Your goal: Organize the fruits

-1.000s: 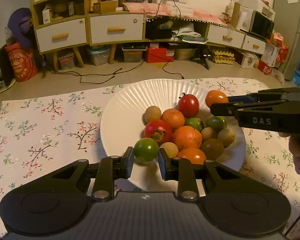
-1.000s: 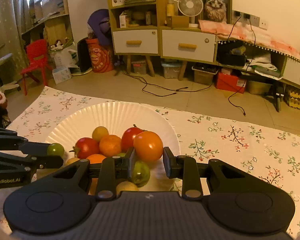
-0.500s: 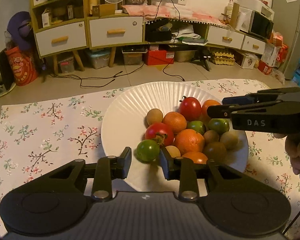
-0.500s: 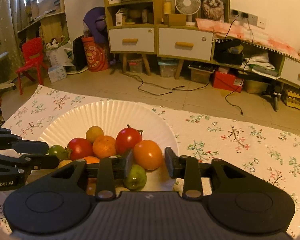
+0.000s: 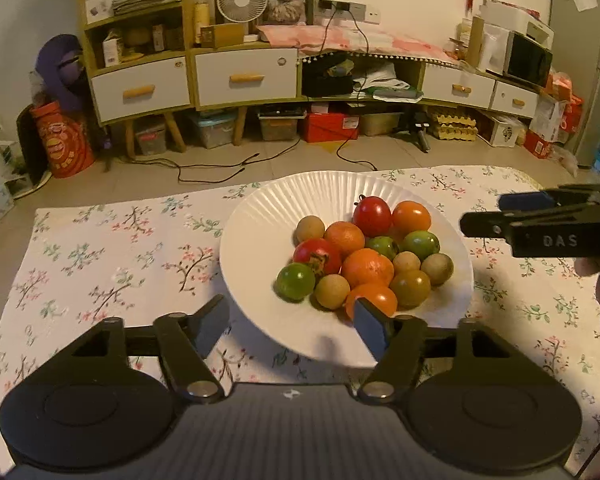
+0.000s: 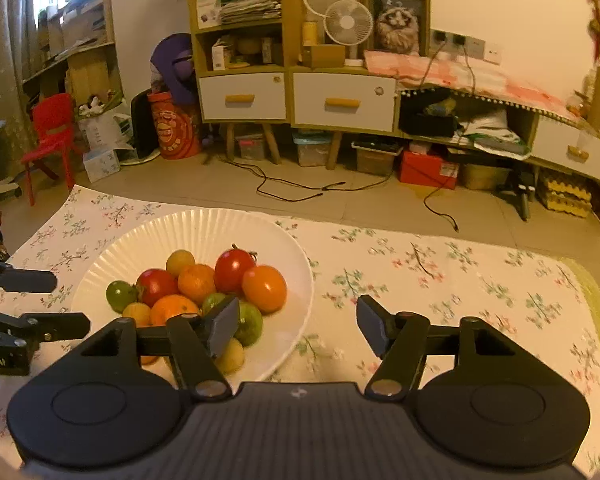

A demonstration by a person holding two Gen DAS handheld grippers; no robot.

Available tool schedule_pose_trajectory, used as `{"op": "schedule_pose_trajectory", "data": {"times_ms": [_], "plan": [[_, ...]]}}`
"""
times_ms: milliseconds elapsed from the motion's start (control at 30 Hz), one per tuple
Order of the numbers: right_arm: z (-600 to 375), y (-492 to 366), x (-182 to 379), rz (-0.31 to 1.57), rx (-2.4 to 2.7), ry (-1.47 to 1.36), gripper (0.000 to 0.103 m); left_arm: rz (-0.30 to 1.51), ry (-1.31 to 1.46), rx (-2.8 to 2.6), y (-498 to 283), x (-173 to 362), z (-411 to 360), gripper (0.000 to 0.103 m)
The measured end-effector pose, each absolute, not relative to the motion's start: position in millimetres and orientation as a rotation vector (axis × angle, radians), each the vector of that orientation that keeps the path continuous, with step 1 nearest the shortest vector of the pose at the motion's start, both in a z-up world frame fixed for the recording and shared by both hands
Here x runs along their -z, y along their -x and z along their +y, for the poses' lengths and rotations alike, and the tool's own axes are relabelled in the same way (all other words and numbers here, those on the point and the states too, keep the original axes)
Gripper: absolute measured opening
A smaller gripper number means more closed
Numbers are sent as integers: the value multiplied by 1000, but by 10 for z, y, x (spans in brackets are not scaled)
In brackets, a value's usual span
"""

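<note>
Two claws: both are wide open and hold nothing.
Fruits: a pile of round ones, red, orange, green and tan, on the white plate (image 5: 260, 240). They are round, so no long side shows.
Left claw (image 5: 292, 326): low and level, at the near rim of the plate. The green fruit (image 5: 295, 281) sits just ahead, between its fingers.
Right claw (image 6: 298, 326): over the plate's right rim and the flowered cloth (image 6: 460, 272). The orange fruit (image 6: 264, 289) is just ahead, by its left finger.
</note>
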State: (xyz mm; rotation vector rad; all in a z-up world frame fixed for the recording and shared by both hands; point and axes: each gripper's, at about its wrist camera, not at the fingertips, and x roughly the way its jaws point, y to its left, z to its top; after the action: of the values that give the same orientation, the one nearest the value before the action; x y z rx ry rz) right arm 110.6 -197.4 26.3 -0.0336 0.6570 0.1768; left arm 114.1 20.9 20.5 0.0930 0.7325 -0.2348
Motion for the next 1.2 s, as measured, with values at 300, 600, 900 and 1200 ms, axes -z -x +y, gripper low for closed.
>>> {"op": "schedule_pose_trajectory", "data": {"times_ms": [300,600,900,1200], "plan": [[-1991,-844,-283,673,-162,4,73,741,-51,188,-849,-230,222,91],[-1914,-517,-265,703,-150,-23,83,784,-39,94,-592,-249,186,100],[-1755,-238,-221,769,-122,20,94,806,-25,21,-335,-260,179,101],[-1683,-183,-167,812,-102,23,98,799,-40,-32,-258,-324,140,101]]}}
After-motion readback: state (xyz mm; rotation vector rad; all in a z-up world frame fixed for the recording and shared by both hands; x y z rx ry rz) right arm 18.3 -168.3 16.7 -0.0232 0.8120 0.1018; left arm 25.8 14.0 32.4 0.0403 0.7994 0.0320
